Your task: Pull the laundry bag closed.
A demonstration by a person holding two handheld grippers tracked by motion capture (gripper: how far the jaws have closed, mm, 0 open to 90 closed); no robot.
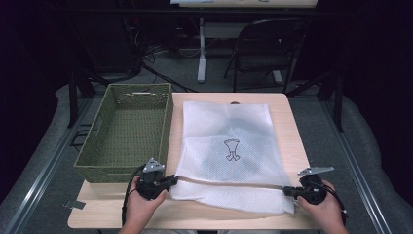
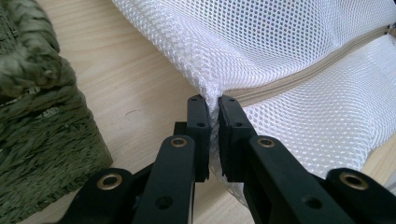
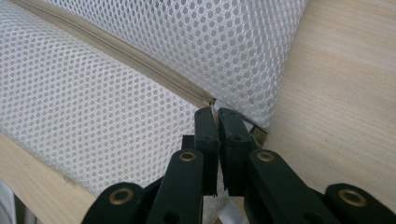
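A white mesh bag (image 1: 229, 141) with a small dark print lies flat on the wooden table (image 1: 292, 122). A beige zipper (image 1: 229, 184) runs across the bag near its front edge. My left gripper (image 1: 171, 181) is shut on the bag's left edge, right at the zipper's end. In the left gripper view the mesh bag (image 2: 303, 56) bunches between the closed jaws of the left gripper (image 2: 212, 100). My right gripper (image 1: 286, 190) is shut on the bag's right edge at the other zipper end. In the right gripper view the right gripper (image 3: 215, 112) pinches the mesh bag (image 3: 116, 93) where the zipper (image 3: 130, 56) stops.
A green woven basket (image 1: 122, 167) with nothing in it stands at the table's left, close beside the left gripper, its wall (image 2: 37, 116) filling that view's left. A dark folding chair (image 1: 265, 44) and a white table leg (image 1: 201, 48) stand beyond the far edge.
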